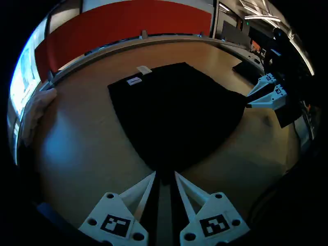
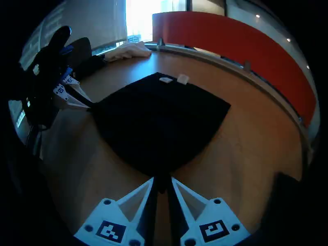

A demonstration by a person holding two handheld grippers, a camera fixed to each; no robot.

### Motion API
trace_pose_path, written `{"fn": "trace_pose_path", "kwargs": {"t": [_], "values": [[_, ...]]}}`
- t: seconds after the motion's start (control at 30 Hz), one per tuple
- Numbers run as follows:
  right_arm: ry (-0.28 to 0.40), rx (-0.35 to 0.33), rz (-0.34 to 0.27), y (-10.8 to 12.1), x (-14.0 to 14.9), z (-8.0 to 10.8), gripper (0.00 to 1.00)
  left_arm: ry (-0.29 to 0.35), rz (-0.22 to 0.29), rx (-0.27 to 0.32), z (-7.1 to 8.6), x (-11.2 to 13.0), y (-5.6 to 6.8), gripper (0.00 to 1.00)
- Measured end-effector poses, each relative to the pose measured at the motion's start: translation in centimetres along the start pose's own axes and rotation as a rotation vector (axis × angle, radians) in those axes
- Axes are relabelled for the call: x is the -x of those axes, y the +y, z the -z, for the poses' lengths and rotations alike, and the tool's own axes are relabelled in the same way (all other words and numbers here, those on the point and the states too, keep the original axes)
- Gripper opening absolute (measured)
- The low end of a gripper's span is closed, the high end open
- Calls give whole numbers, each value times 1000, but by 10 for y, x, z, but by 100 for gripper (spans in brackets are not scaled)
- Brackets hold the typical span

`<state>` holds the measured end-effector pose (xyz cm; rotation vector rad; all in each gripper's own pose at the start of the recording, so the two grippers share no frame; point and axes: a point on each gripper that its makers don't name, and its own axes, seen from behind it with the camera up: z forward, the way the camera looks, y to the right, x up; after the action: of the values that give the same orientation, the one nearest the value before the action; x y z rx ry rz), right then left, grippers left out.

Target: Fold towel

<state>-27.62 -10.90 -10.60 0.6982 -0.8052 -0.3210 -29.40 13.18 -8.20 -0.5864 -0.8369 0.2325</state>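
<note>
I have the towel (image 1: 172,110) lying flat and dark on the wooden table (image 1: 82,135), spread out ahead of both claws. My left claw (image 1: 165,177) sits at the nearest corner, its fingers drawn almost together with the dark cloth running into the narrow gap, so I judge it pinched on that corner. My right claw (image 2: 163,180) looks the same at the neighbouring corner: closed down on the fabric. Between them they hold the two ends of the near edge. The opposite edge, which carries two small white tags (image 1: 134,81), points away toward the red panel (image 1: 123,20) at the back of the table. The outline looks close to square through this lens, so I cannot tell which way its long axis runs. I expect it to handle as soft, limp and light: it will sag between the claws and drag on the wood, so the corners are the right hold, lifted evenly. A pale cloth (image 1: 35,110) lies well apart at the table's edge.
</note>
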Motion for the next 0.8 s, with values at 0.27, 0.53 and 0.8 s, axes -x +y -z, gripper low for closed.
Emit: {"fn": "trace_pose_path", "kwargs": {"t": [0.27, 0.53, 0.8], "values": [[23, -1, -5, 2, -18, 21, 15, 22, 33, -1, 20, -19, 4, 16], [40, -6, 6, -1, -37, 48, 15, 38, 60, 3, 48, -35, 8, 16], [48, -9, 30, -6, -52, 75, 15, 48, 66, 5, 78, -49, 15, 16]]}}
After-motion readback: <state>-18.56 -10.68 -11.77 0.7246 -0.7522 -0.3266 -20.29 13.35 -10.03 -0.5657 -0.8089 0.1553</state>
